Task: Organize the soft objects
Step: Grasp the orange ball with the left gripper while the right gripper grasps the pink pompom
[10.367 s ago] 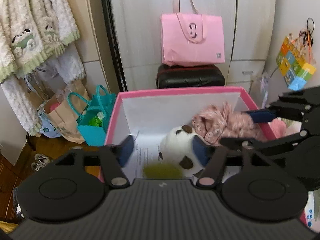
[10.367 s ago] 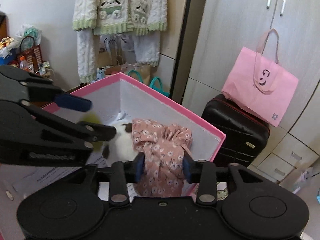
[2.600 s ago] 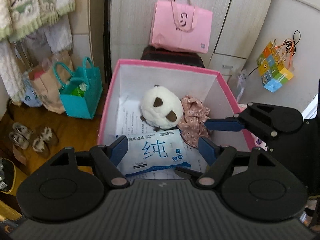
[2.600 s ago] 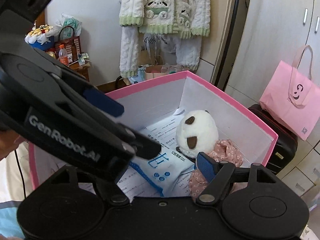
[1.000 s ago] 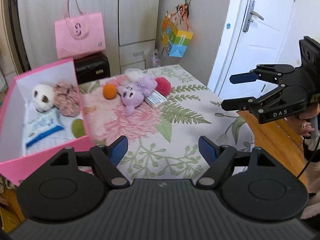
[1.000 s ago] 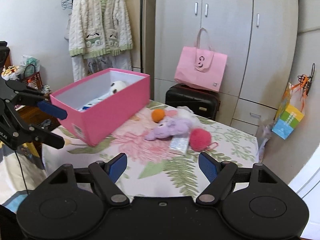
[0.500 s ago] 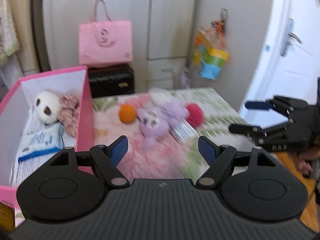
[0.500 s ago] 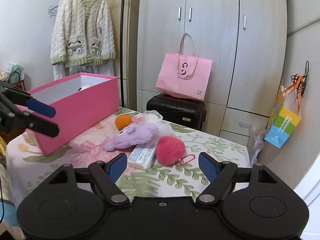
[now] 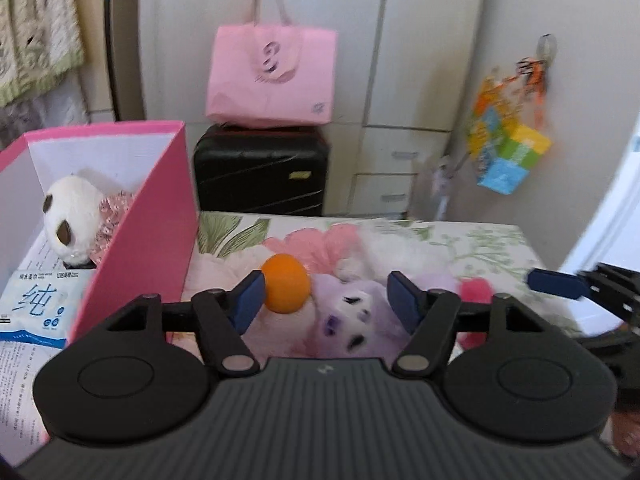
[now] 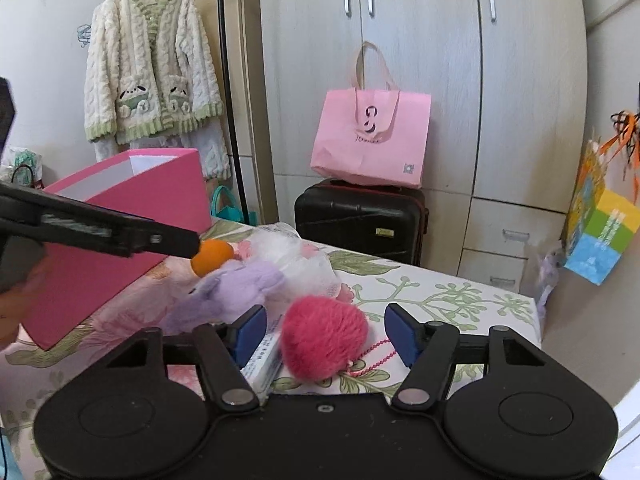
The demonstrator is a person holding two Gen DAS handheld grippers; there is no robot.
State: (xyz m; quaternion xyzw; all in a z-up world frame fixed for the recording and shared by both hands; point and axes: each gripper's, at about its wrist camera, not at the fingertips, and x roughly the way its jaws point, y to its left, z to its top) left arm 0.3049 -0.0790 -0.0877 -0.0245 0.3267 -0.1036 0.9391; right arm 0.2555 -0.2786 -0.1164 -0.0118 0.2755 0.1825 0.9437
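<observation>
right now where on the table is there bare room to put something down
Bare cloth lies right of the pink pompom, toward the table's far right corner. It is crowded by the pink box: orange ball, purple plush, white fluffy item and a flat packet sit bunched together.

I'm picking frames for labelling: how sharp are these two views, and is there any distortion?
Left wrist view: motion blur smears the purple plush and pink tote; its own fingers stay crisp. Right wrist view: sharper, mild blur on the pink pompom; fisheye bends the wardrobe doors.
</observation>
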